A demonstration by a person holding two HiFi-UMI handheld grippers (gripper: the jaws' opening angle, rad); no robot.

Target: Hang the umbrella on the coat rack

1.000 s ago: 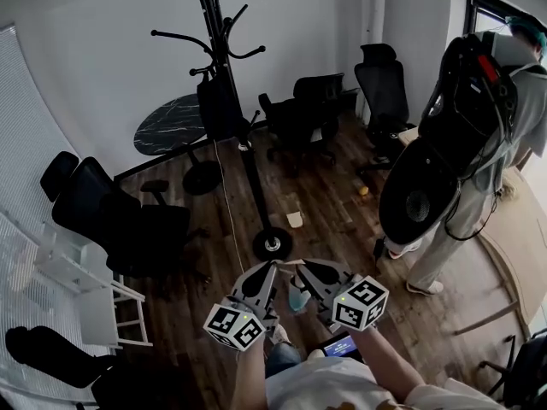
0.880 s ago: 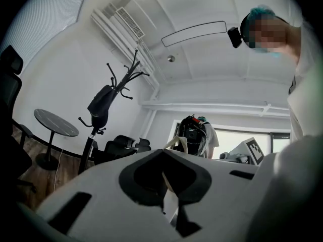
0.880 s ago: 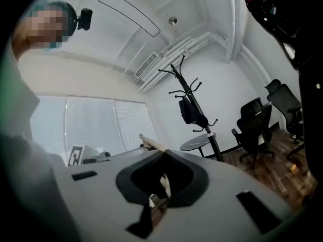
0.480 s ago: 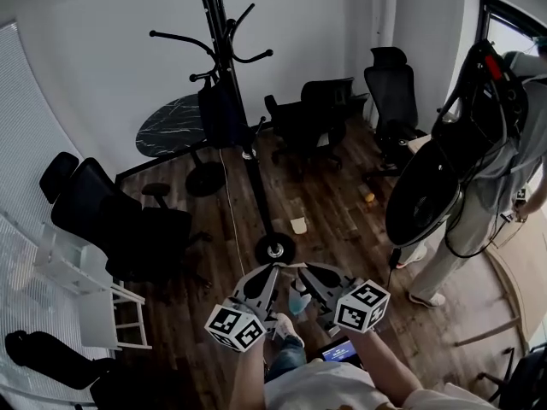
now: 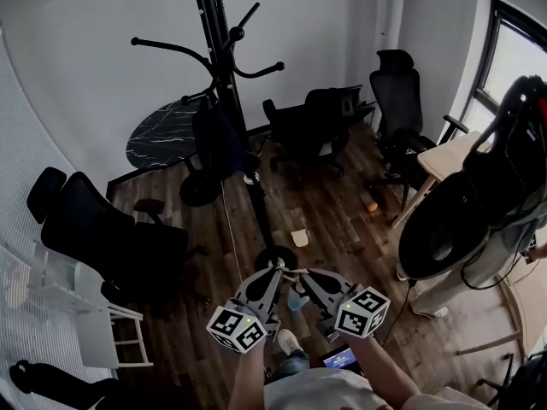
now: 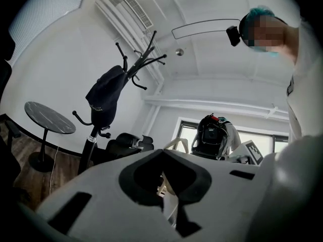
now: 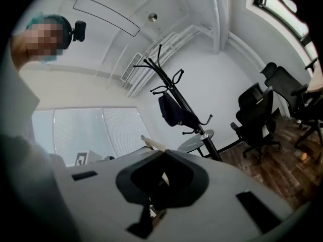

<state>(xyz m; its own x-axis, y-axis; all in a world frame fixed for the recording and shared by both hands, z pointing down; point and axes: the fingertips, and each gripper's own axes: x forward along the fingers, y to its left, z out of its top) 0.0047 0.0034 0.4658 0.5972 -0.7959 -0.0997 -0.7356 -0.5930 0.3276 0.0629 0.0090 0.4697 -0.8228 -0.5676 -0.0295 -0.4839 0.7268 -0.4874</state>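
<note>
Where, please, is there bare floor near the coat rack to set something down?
Bare wood floor lies right of the coat rack base, before the office chairs, bar one small pale object. Left of it, a black chair crowds.

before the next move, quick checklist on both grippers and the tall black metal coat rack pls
1. Left gripper jaws together, nothing held: ok.
2. Right gripper jaws together, nothing held: ok.
3. Tall black metal coat rack stands upright: ok.
4. Dark folded item hangs from a lower hook: ok. Is it the umbrella? Cannot tell.
5. Upper hooks bare: ok.
</note>
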